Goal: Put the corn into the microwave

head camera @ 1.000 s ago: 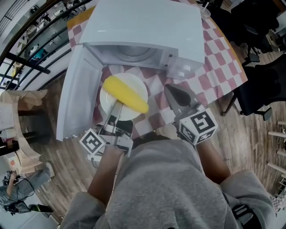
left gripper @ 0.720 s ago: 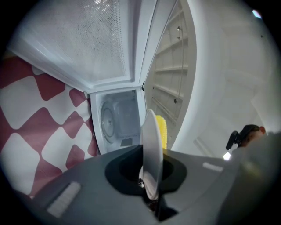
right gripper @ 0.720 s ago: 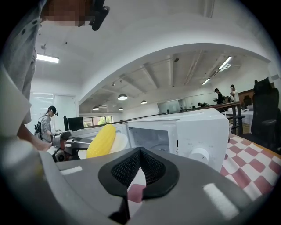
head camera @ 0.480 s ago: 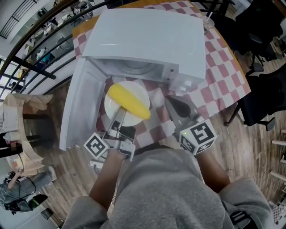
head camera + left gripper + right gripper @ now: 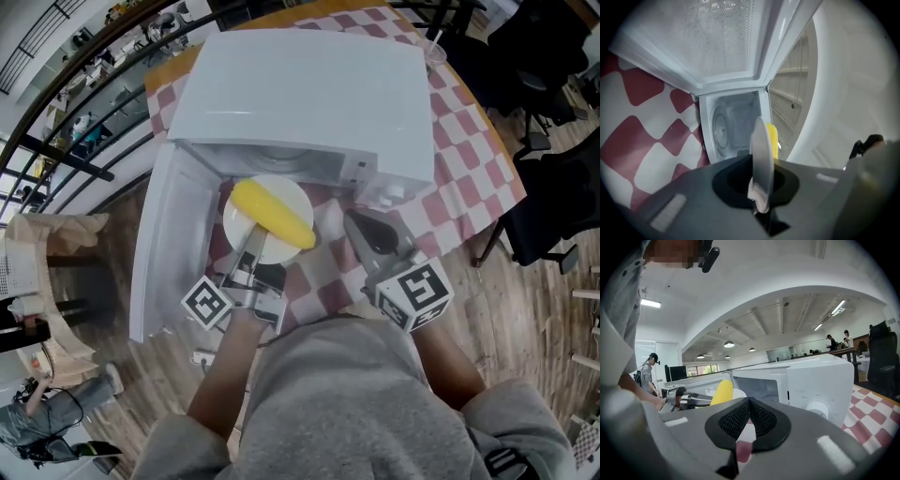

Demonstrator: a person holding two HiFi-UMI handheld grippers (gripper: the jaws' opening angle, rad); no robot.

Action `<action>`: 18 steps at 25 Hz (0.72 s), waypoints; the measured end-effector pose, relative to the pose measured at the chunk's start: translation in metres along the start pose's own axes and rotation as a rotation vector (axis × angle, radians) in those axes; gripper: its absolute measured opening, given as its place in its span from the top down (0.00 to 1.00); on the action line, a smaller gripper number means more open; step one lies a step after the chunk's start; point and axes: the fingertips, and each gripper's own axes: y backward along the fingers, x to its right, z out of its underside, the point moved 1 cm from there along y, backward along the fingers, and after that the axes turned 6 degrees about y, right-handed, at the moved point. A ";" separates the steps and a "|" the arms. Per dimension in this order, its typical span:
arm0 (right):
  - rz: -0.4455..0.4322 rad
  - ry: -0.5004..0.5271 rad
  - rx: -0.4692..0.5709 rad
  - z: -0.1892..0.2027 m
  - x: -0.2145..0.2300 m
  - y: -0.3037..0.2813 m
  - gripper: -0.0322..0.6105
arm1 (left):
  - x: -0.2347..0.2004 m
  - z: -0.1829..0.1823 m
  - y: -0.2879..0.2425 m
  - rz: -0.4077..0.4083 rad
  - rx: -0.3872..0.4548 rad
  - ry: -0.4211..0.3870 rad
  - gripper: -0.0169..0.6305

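A yellow corn cob (image 5: 272, 213) lies on a white plate (image 5: 291, 192) that hangs just in front of the white microwave (image 5: 309, 89). The microwave door (image 5: 173, 253) stands swung open to the left. My left gripper (image 5: 251, 247) is shut on the plate's near rim. From the left gripper view I see the plate (image 5: 761, 150) edge-on, with the corn (image 5: 774, 139) behind it and the microwave cavity (image 5: 733, 124) straight ahead. My right gripper (image 5: 360, 218) is shut and holds nothing, on the right before the control panel. In its view the corn (image 5: 722, 391) shows beside the microwave (image 5: 811, 380).
A red-and-white checked cloth (image 5: 469, 141) covers the table, whose edge runs close to my body. A clear glass (image 5: 431, 52) stands behind the microwave. Black chairs (image 5: 553, 187) are to the right and railings to the left. People (image 5: 649, 371) stand in the background.
My left gripper has carried the plate and corn forward, closer to the microwave opening. The right gripper has stayed where it was.
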 end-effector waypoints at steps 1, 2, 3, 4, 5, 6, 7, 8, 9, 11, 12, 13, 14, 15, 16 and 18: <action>0.003 -0.003 -0.003 0.000 0.000 -0.002 0.95 | -0.003 -0.002 -0.002 -0.003 -0.001 0.006 0.95; 0.006 -0.006 -0.005 0.000 0.000 -0.004 0.95 | -0.007 -0.004 -0.005 -0.007 -0.004 0.011 0.95; 0.009 -0.009 -0.009 0.001 -0.001 -0.007 0.95 | -0.010 -0.007 -0.009 -0.011 -0.008 0.014 0.95; 0.012 -0.012 -0.013 0.001 -0.001 -0.010 0.95 | -0.014 -0.009 -0.013 -0.014 -0.012 0.017 0.95; 0.014 -0.014 -0.019 0.002 0.000 -0.013 0.95 | -0.018 -0.012 -0.017 -0.018 -0.015 0.022 0.95; 0.015 -0.017 -0.025 0.003 0.000 -0.015 0.95 | -0.022 -0.014 -0.020 -0.023 -0.016 0.027 0.95; 0.014 -0.019 -0.031 0.004 0.000 -0.018 0.95 | -0.027 -0.016 -0.024 -0.031 -0.016 0.030 0.95; 0.014 -0.022 -0.037 0.004 0.000 -0.021 0.95 | -0.033 -0.019 -0.027 -0.041 -0.017 0.029 0.95; 0.014 -0.024 -0.045 0.005 0.000 -0.024 0.95 | -0.039 -0.022 -0.031 -0.049 -0.018 0.027 0.95; 0.013 -0.025 -0.062 0.007 0.001 -0.030 0.95 | -0.050 -0.027 -0.041 -0.058 -0.017 0.034 0.95; 0.011 -0.025 -0.068 0.008 0.001 -0.033 0.95 | -0.055 -0.029 -0.045 -0.064 -0.014 0.044 0.95; 0.009 -0.023 -0.072 0.009 0.001 -0.035 0.95 | -0.061 -0.032 -0.049 -0.070 -0.011 0.054 0.95; 0.008 -0.021 -0.075 0.009 0.001 -0.038 0.95 | -0.066 -0.034 -0.053 -0.074 -0.008 0.063 0.95; 0.007 -0.019 -0.080 0.009 0.001 -0.039 0.95 | -0.070 -0.036 -0.057 -0.075 -0.006 0.069 0.95; 0.006 -0.018 -0.087 0.010 0.000 -0.041 0.95 | -0.074 -0.038 -0.061 -0.076 -0.005 0.074 0.95; 0.009 -0.020 -0.099 0.011 0.000 -0.043 0.95 | -0.083 -0.042 -0.066 -0.083 0.000 0.080 0.95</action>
